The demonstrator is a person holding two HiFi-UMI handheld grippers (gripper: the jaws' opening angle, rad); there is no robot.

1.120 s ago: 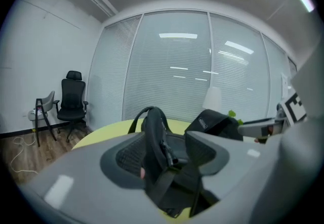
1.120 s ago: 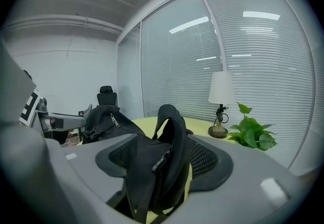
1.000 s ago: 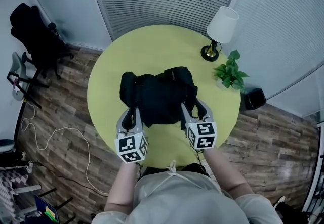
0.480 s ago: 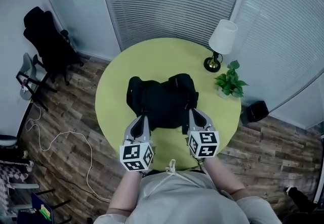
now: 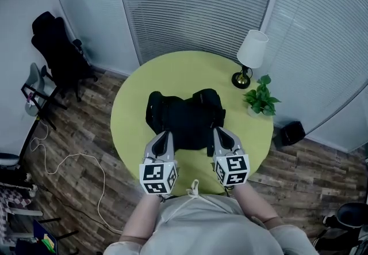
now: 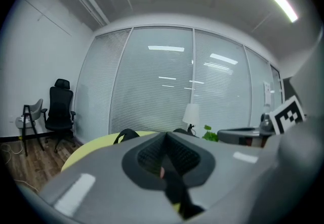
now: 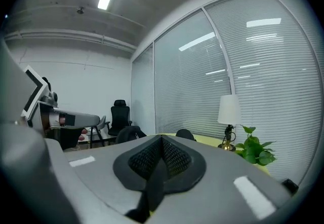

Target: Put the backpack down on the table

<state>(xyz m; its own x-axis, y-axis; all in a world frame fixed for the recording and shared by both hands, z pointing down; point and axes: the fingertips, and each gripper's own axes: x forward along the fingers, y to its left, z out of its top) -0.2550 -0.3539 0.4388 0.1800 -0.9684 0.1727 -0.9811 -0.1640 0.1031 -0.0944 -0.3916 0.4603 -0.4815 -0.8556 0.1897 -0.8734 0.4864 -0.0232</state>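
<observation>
A black backpack [image 5: 185,117] lies flat on the round yellow-green table [image 5: 144,81]. Both grippers sit at its near edge. My left gripper [image 5: 162,139] is shut on a black strap [image 6: 175,191] that runs from its closed pads back toward the camera. My right gripper [image 5: 222,136] is likewise shut on a black strap [image 7: 152,187]. In the left gripper view the left gripper [image 6: 164,138] shows its jaws pressed together, and so does the right gripper [image 7: 162,140] in its own view. Beyond the jaws only the top humps of the backpack [image 6: 124,135] show.
A white-shaded lamp [image 5: 250,55] and a small green plant [image 5: 261,97] stand at the table's far right. On the wooden floor are a black office chair [image 5: 60,52], a folding chair [image 5: 34,84], a white cable [image 5: 63,162] and a black bin [image 5: 292,132].
Both grippers' jaws, apart a second ago at the backpack's near edge, have closed on straps. Both hands have drawn back toward the person and risen a little.
</observation>
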